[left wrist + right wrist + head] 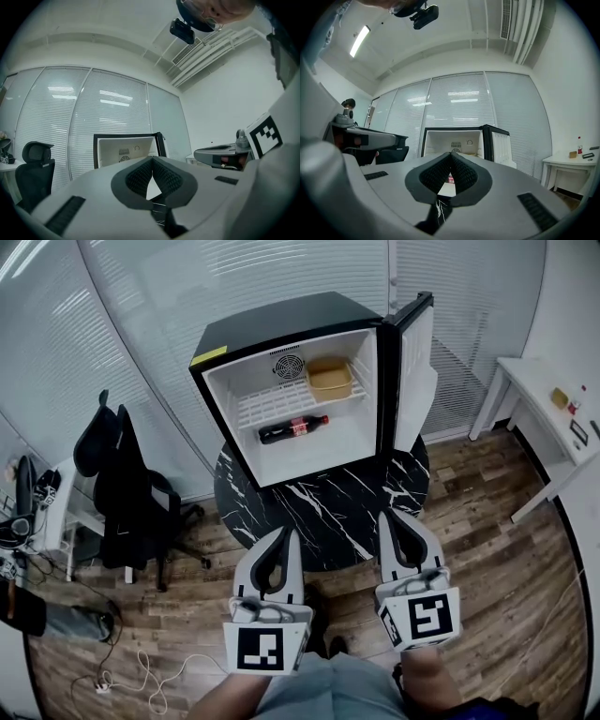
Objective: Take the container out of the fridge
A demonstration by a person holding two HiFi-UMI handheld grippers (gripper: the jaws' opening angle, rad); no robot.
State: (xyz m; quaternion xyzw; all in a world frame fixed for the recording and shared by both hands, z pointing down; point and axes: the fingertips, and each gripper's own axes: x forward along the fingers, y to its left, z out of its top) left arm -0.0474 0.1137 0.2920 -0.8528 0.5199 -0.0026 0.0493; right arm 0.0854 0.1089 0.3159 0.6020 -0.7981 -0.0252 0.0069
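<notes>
Three views toward fridge [281, 329], likely mid-distance

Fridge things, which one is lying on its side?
The dark bottle with the red label lies on its side at the bottom of the fridge. The tan container sits flat on the wire shelf above.
</notes>
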